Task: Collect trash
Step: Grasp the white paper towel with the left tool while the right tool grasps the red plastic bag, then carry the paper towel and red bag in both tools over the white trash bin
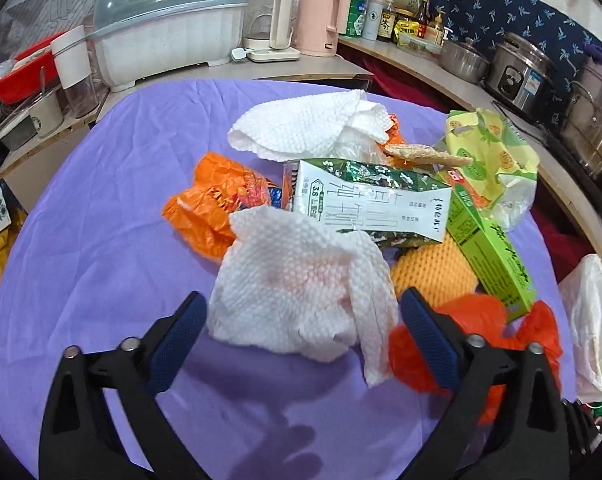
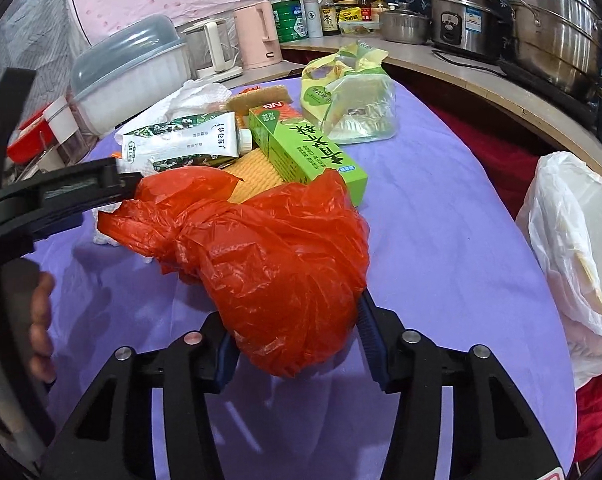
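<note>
On the purple tablecloth point(image 1: 101, 240) lies a heap of trash. A crumpled white paper towel point(image 1: 293, 284) with a pink stain sits between the fingers of my left gripper point(image 1: 301, 316), which is open; the pads stand just beside its edges. In the right wrist view, my right gripper point(image 2: 297, 344) is shut on a knotted red plastic bag point(image 2: 269, 256). Behind are a milk carton point(image 1: 365, 204), a green box point(image 1: 489, 248), an orange wrapper point(image 1: 209, 208), a yellow foam net point(image 1: 433, 272), a second paper towel point(image 1: 301, 124) and a yellow-green packet point(image 1: 497, 160).
A white plastic bag point(image 2: 573, 248) hangs open off the table's right edge. A counter behind holds a lidded dish container point(image 1: 161, 40), kettles point(image 1: 269, 20), bottles and steel pots point(image 2: 549, 28). A hand point(image 2: 41, 320) holding the left gripper shows at far left.
</note>
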Motion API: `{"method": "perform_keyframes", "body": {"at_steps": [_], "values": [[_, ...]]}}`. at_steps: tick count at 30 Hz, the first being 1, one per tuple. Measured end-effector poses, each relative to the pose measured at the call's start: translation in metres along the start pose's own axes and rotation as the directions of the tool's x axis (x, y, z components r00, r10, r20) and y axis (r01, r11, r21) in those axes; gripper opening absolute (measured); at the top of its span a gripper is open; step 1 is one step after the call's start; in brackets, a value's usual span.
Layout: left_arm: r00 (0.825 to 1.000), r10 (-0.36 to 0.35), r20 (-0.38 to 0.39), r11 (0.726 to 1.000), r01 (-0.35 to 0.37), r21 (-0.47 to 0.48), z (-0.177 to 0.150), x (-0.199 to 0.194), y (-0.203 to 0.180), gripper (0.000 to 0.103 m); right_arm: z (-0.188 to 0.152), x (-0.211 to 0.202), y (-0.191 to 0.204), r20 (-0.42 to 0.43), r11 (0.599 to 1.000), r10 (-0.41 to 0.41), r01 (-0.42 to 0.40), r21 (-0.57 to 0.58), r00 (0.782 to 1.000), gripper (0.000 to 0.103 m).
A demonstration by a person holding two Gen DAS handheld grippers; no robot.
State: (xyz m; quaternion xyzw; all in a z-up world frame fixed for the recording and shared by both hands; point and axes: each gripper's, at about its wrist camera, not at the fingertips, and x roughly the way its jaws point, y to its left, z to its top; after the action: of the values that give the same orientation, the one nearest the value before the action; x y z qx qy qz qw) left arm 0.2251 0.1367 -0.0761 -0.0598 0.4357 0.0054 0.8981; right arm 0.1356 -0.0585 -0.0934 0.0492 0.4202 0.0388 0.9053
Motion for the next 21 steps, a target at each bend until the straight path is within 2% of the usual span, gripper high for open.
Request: {"method": "perform_keyframes", "body": {"at_steps": [7, 8, 9, 12, 21], "values": [[1.0, -0.015, -0.014, 1.0, 0.015, -0.009, 0.001, 0.007, -0.003, 0.043, -0.002, -0.015, -0.013, 0.027, 0.999, 0.022, -0.023, 0.048, 0.999, 0.042], [1.0, -0.026, -0.013, 1.0, 0.026, -0.01, 0.0, 0.004, -0.002, 0.035, -0.002, -0.018, -0.014, 0.032, 0.998, 0.025, -0.027, 0.053, 0.999, 0.041], [0.999, -0.041, -0.015, 0.999, 0.041, -0.008, -0.001, 0.0, -0.003, 0.021, -0.002, -0.022, -0.016, 0.039, 0.998, 0.025, -0.027, 0.057, 0.999, 0.041], [0.999, -0.047, -0.002, 0.999, 0.047, -0.007, -0.005, -0.013, -0.004, 0.016, -0.001, -0.033, -0.02, 0.062, 0.997, 0.027, -0.031, 0.073, 0.998, 0.041], [0.991, -0.128, 0.036, 0.992, 0.128, -0.008, -0.026, -0.073, -0.009, 0.013, -0.003, -0.072, -0.036, 0.129, 0.992, 0.003, -0.019, 0.123, 0.992, 0.041]]}}
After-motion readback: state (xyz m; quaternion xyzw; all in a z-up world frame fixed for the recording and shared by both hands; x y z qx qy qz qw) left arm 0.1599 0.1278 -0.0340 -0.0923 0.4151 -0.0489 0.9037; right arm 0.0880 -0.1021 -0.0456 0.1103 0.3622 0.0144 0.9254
